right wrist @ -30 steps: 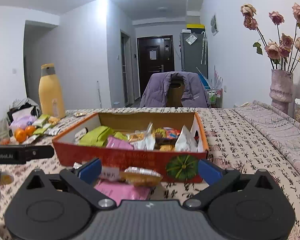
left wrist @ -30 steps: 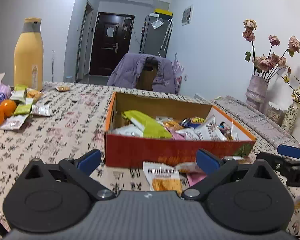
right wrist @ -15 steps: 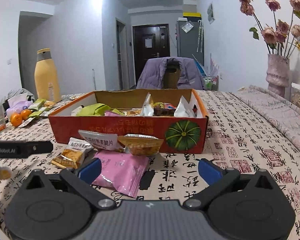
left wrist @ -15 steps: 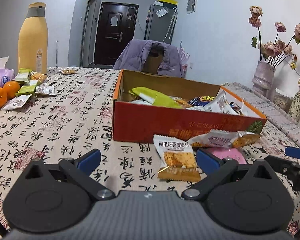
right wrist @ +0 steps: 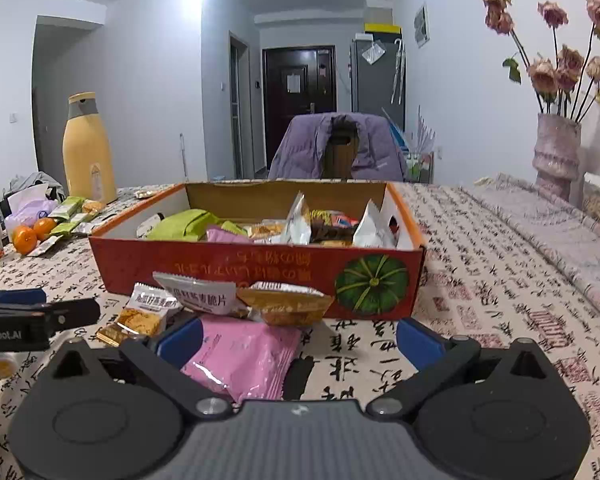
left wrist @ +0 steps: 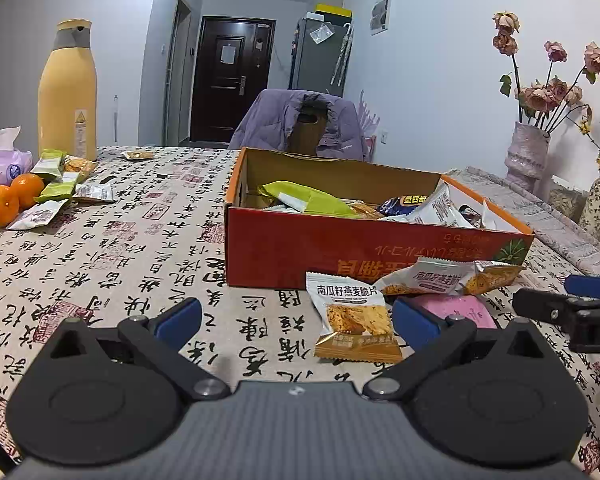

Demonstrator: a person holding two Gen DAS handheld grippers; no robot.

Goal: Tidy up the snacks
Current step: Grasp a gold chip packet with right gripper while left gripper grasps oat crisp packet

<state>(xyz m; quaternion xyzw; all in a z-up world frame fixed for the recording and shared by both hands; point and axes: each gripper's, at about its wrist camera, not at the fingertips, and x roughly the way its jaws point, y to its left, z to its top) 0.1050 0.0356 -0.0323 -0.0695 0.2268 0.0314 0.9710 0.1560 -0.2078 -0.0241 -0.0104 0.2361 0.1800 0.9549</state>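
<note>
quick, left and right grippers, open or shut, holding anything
Left gripper: open, holding nothing.
Right gripper: open, holding nothing; the pink packet lies on the table between its fingers.

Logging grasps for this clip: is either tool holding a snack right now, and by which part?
Nothing is held. The left tool and right tool are both open; the pink packet lies flat on the tablecloth, ungripped.

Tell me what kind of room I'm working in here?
Probably a home dining area: a table under a calligraphy-print cloth, a chair draped with a purple jacket, a grey fridge by the dark entrance door.
</note>
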